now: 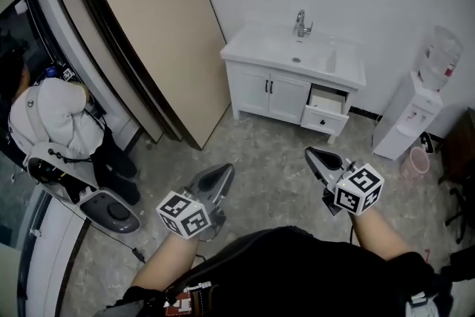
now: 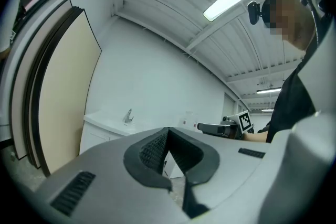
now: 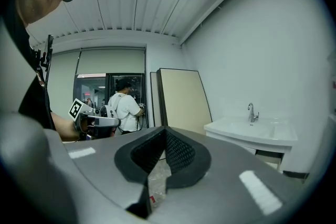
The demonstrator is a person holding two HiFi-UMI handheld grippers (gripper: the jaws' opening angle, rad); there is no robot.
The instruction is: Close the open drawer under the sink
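My left gripper (image 1: 225, 170) and right gripper (image 1: 312, 153): jaws clenched, empty, well short of the sink (image 1: 297, 56). The open drawer (image 1: 326, 108) juts out below the sink's right end; I judge an off-centre push could skew and jam it.

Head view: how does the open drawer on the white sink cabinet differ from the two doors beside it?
The white drawer is pulled out, inside showing; the two white cabinet doors are shut flush. The drawer's front is low and wide; the doors are tall. The drawer has a small dark knob; the doors have upright dark handles. Both are white, under the same sink.
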